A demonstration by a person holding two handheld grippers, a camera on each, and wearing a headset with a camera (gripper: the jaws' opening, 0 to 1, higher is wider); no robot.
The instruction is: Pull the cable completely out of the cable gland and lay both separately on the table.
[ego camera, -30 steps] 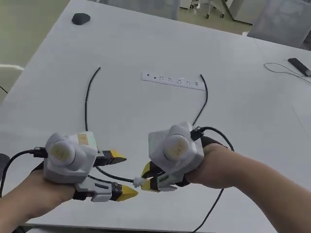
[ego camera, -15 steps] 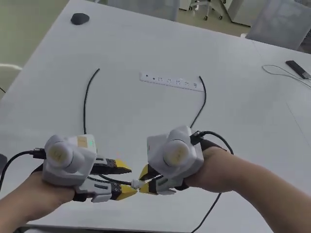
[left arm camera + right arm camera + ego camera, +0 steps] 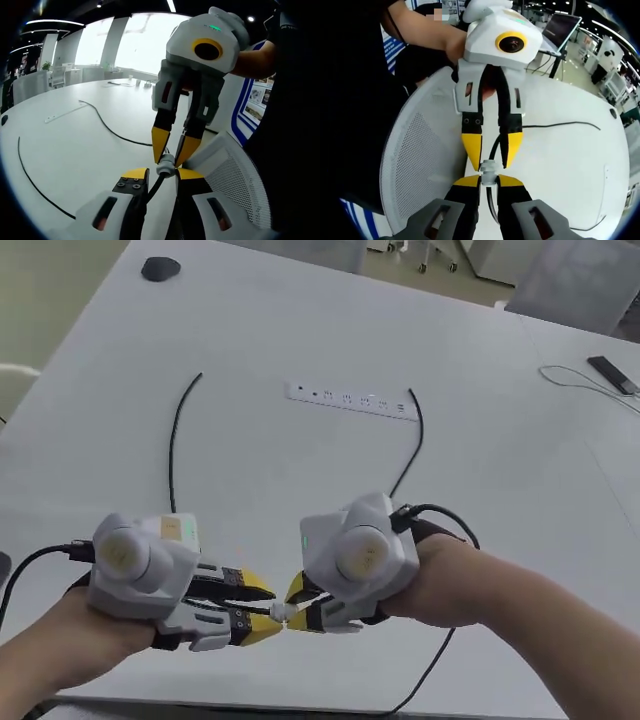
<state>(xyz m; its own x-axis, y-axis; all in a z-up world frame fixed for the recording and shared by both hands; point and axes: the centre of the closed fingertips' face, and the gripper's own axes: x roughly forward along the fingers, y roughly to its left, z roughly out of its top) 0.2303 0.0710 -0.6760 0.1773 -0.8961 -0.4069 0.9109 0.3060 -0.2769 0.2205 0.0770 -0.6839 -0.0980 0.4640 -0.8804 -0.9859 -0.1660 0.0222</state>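
Left gripper (image 3: 262,610) has narrowed around the cable (image 3: 172,455) (not clamped yet); right gripper (image 3: 297,609) pinches the gland (image 3: 281,613), so the pull looks near.

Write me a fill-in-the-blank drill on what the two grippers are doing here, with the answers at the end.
1. The right gripper has its jaws shut on the small white ____.
2. The cable running between the left gripper's jaws is coloured ____.
3. The jaw tips of both grippers are coloured ____.
Missing words: cable gland; black; yellow.
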